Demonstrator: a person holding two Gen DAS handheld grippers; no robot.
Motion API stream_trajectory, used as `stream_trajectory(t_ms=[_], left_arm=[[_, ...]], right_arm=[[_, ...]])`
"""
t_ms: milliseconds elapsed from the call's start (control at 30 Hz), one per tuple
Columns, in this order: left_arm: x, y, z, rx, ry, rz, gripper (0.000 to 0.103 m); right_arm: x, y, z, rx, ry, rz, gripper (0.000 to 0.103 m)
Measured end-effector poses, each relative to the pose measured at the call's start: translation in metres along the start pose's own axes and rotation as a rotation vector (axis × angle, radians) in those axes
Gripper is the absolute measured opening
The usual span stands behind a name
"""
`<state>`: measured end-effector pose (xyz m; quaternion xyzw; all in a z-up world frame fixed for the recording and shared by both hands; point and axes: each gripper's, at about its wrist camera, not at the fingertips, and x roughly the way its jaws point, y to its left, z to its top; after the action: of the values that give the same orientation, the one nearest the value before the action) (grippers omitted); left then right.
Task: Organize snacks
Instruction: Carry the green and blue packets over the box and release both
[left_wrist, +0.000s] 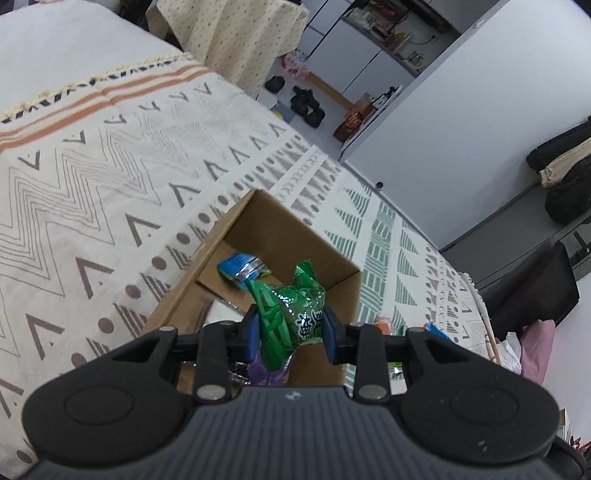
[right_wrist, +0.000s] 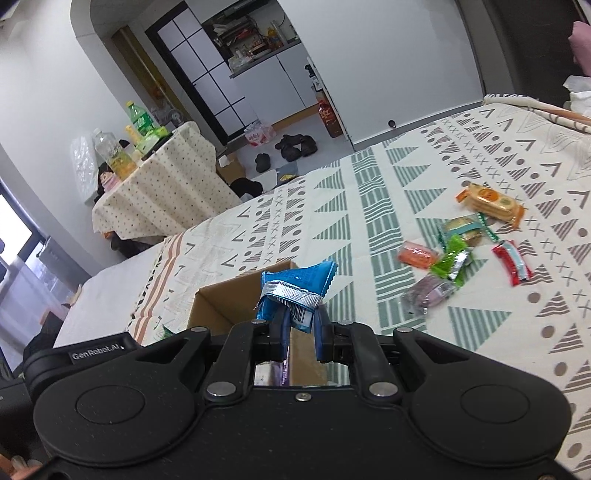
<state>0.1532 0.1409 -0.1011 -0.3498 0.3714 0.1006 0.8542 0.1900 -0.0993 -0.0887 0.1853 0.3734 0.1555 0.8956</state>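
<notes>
Grippers both held snacks as you worked: your left gripper (left_wrist: 291, 325) was clamped on a green packet (left_wrist: 291, 310) with unreadable white characters, low in frame centre, and your right gripper (right_wrist: 301, 325) pinched a blue packet (right_wrist: 295, 288) showing a barcode, beside "GenRobot.AI" on the housing. Directly beyond both sets of fingers lay the open cardboard box (left_wrist: 280, 229), so each packet probably only needed lowering and releasing. Farther off, mid-right in the right view, loose snacks (right_wrist: 461, 251) waited on the patterned bedspread (right_wrist: 369, 192), nearer your right hand.
</notes>
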Motion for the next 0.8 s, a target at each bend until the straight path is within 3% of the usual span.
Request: stream_trajectory(t_ms=[200, 467, 600, 700, 733, 767, 800], left_arm=[[0.010, 0.008, 0.003, -0.034, 0.023, 0.036, 0.036], [-0.003, 0.022, 0.013, -0.106, -0.037, 0.066, 0.046], [-0.003, 0.019, 0.013, -0.096, -0.037, 0.070, 0.049], [-0.002, 0.016, 0.011, -0.088, -0.028, 0.082, 0.055], [-0.001, 0.016, 0.011, -0.084, -0.028, 0.089, 0.057], [-0.001, 0.014, 0.011, -0.078, -0.030, 0.098, 0.063], [-0.002, 0.013, 0.011, -0.074, -0.034, 0.108, 0.071]], right_arm=[[0.020, 0.013, -0.004, -0.017, 0.032, -0.002, 0.013], [0.038, 0.032, -0.007, -0.035, 0.061, 0.034, 0.013], [0.044, 0.041, -0.009, -0.048, 0.085, 0.061, 0.014], [0.049, 0.045, -0.011, -0.072, 0.128, 0.063, 0.022], [0.052, 0.046, -0.012, -0.091, 0.151, 0.048, 0.031], [0.053, 0.048, -0.013, -0.122, 0.163, 0.038, 0.041], [0.050, 0.048, -0.015, -0.152, 0.149, 0.021, 0.042]])
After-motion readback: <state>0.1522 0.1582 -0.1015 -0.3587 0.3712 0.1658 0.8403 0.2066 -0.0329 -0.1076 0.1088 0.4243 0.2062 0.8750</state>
